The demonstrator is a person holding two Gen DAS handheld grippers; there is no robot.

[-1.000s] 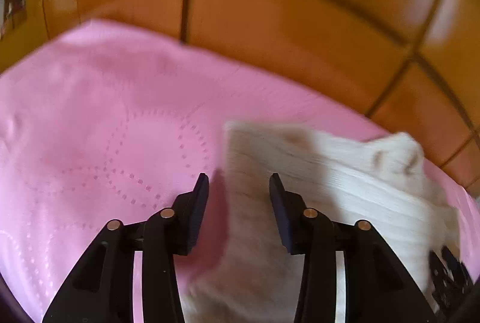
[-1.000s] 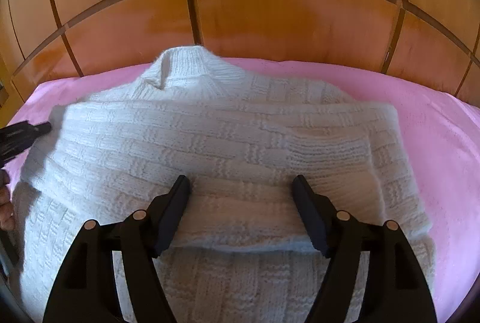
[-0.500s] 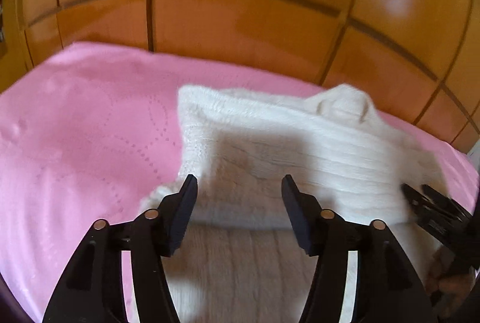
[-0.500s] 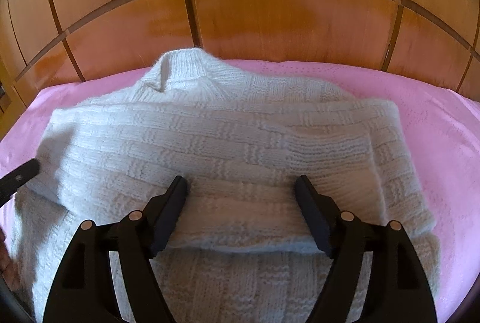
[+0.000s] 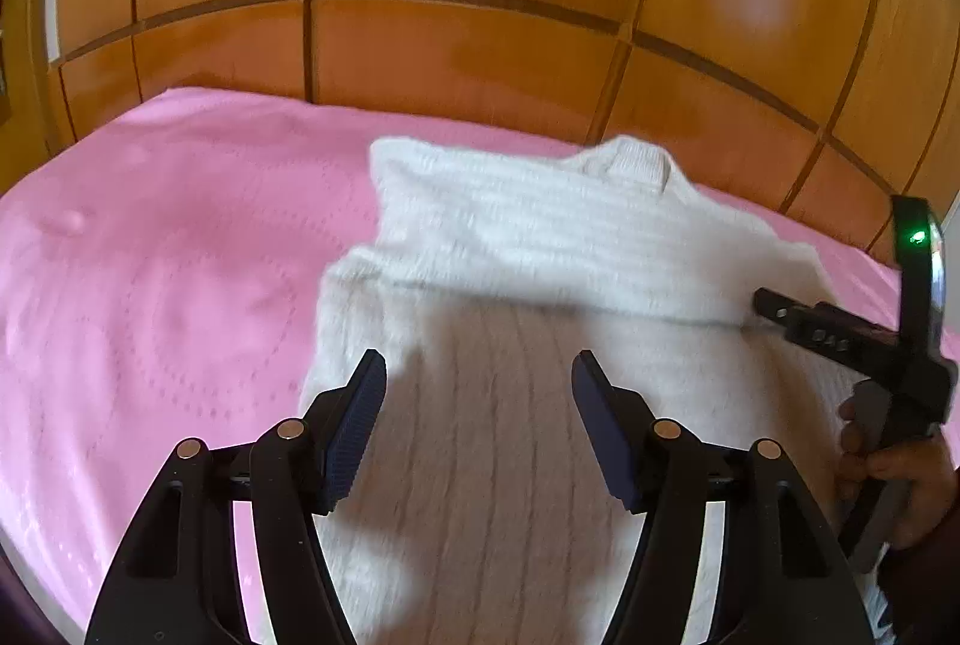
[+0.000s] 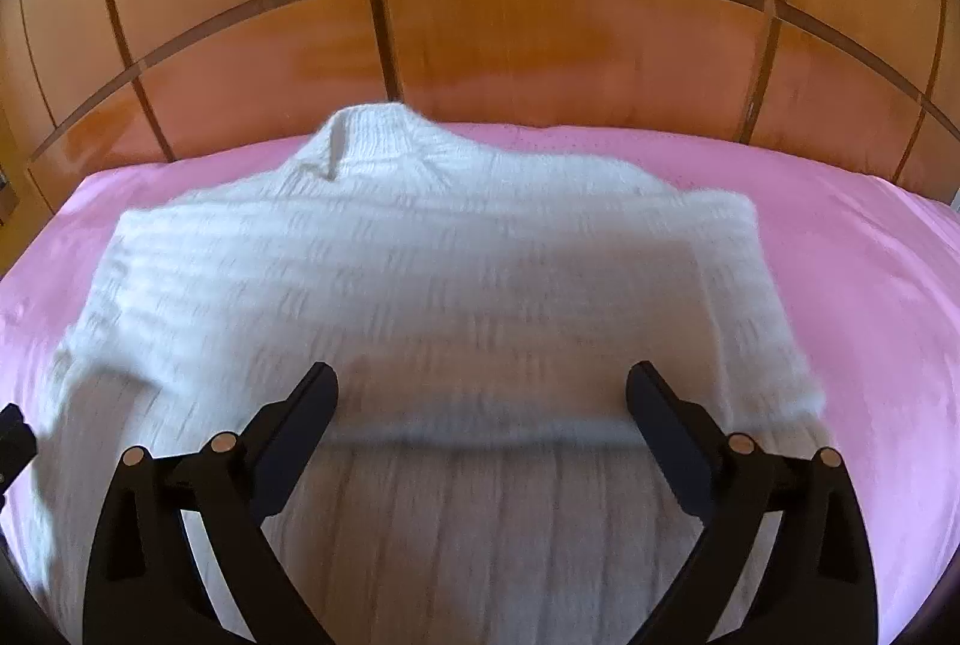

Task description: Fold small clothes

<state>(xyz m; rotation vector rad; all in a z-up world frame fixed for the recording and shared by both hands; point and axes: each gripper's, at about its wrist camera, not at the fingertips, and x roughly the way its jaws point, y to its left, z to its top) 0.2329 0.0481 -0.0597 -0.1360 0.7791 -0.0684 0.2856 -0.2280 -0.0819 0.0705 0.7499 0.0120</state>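
A small white knitted sweater [image 6: 432, 273] lies flat on a pink bedspread [image 6: 858, 285], collar toward the headboard, with its sleeves folded across the chest. It also shows in the left wrist view [image 5: 540, 249]. My left gripper [image 5: 479, 393] is open and empty above the sweater's lower left part. My right gripper [image 6: 483, 402] is open and empty above the sweater's lower middle. The right gripper also shows at the right edge of the left wrist view [image 5: 840, 339], held by a hand.
A glossy wooden headboard [image 6: 540, 45] with panel grooves rises right behind the bed. The pink bedspread [image 5: 150, 285] stretches left of the sweater. A sliver of my left gripper [image 6: 12, 441] shows at the left edge of the right wrist view.
My left gripper has swung right from the sweater's left edge and pulled back, jaws opening wider. My right gripper has drawn back and risen a little, opening wider. The sweater lies unchanged.
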